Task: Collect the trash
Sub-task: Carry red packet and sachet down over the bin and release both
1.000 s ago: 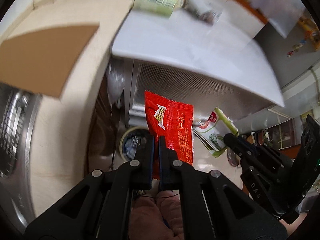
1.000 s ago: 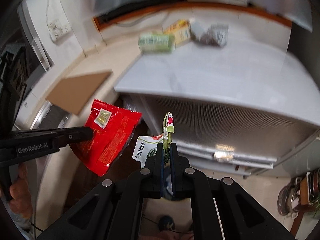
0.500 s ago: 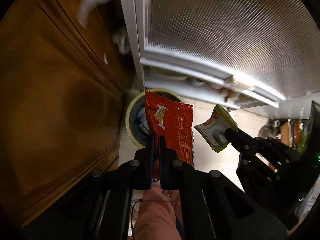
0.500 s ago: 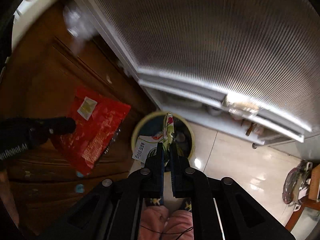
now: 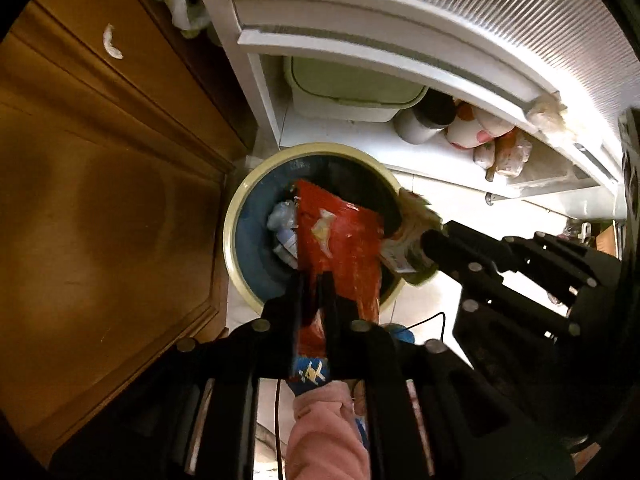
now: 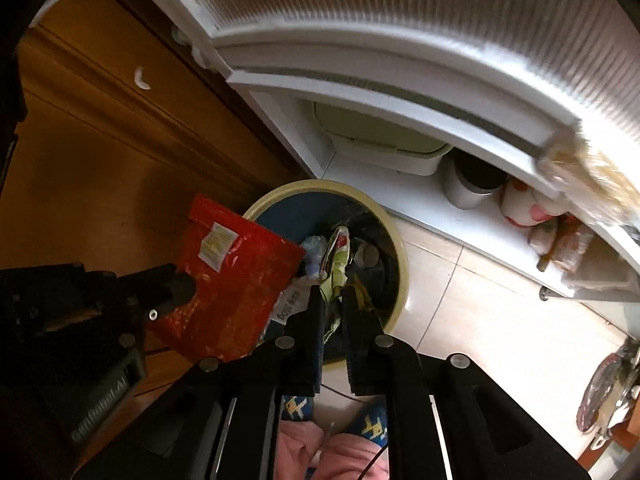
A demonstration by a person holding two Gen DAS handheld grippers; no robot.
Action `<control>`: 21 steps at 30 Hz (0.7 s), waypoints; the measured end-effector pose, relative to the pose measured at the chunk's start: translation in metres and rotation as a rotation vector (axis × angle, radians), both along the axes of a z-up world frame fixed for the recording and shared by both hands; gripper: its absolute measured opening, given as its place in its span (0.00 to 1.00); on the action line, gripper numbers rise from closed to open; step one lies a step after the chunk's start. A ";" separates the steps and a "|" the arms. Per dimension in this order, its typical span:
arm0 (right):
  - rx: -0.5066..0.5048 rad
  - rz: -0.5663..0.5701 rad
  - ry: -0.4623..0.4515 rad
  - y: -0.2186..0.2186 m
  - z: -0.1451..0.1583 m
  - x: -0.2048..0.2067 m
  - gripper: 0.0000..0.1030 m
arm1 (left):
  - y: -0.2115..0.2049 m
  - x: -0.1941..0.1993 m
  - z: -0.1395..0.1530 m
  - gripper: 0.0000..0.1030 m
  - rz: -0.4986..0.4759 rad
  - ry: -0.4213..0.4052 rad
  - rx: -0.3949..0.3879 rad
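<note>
Left gripper clamped on red wrapper, right gripper pinching green-white wrapper, both above yellow-rimmed trash bin

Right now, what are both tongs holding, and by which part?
Left tongs pinch the red snack wrapper by its lower edge. Right tongs hold the green-and-white wrapper by its near end, over the bin.

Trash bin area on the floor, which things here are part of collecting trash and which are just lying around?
Part of the job:
- red snack wrapper in the left tool
- green and white wrapper in the right tool
- round trash bin below both

Just lying about:
- wooden cabinet
- green lidded container
- metal cup
- white shelf
</note>
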State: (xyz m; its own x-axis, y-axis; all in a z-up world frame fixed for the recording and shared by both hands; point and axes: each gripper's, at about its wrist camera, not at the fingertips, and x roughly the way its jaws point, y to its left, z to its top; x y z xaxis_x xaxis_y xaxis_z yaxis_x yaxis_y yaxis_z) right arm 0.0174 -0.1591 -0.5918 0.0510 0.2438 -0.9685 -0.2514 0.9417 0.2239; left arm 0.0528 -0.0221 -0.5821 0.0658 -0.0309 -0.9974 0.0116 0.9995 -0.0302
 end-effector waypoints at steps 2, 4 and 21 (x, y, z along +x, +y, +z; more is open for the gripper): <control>0.008 -0.011 0.009 0.004 -0.005 0.004 0.29 | 0.001 0.004 -0.009 0.28 -0.003 0.026 0.007; 0.005 -0.028 0.009 0.004 -0.008 0.008 0.30 | 0.005 0.006 -0.008 0.38 -0.005 0.022 0.022; -0.014 -0.119 0.003 -0.029 0.064 0.000 0.33 | -0.002 -0.005 0.065 0.69 -0.011 -0.008 -0.016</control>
